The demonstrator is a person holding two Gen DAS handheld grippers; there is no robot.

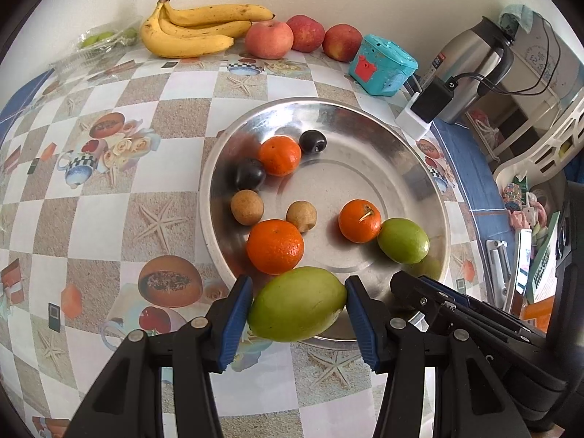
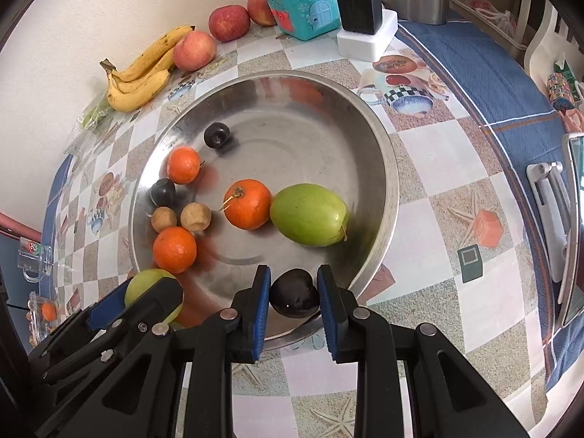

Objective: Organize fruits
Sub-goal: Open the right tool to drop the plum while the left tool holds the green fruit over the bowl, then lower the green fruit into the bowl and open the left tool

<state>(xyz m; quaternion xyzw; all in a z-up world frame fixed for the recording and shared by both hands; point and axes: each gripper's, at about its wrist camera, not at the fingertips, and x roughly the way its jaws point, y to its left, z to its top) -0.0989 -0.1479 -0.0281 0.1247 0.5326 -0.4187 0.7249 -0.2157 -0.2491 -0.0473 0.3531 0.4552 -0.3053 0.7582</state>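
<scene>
A round steel plate (image 1: 365, 135) (image 2: 292, 116) lies on the patterned tablecloth. In it are three oranges, the nearest (image 1: 275, 246), two dark plums (image 1: 249, 174), two small brown fruits (image 1: 247, 207) and a green fruit (image 1: 403, 240) (image 2: 308, 214). My left gripper (image 1: 298, 280) (image 2: 146, 295) is shut on a large green fruit (image 1: 297, 308) (image 2: 146, 281) over the plate's near rim. My right gripper (image 2: 294, 272) is shut on a dark plum (image 2: 295, 294), also above the near rim. Its black and blue fingers (image 1: 438, 299) show in the left wrist view, just right of the left gripper.
By the wall lie a bunch of bananas (image 1: 197, 29) (image 2: 142, 69) and three red apples (image 1: 269, 39). A teal box (image 1: 381, 64) (image 2: 303, 5), a black charger on a white block (image 1: 430, 104) (image 2: 359, 11) and a steel kettle (image 1: 471, 65) stand behind the plate. A plastic bag with green fruit (image 1: 106, 38) lies far left.
</scene>
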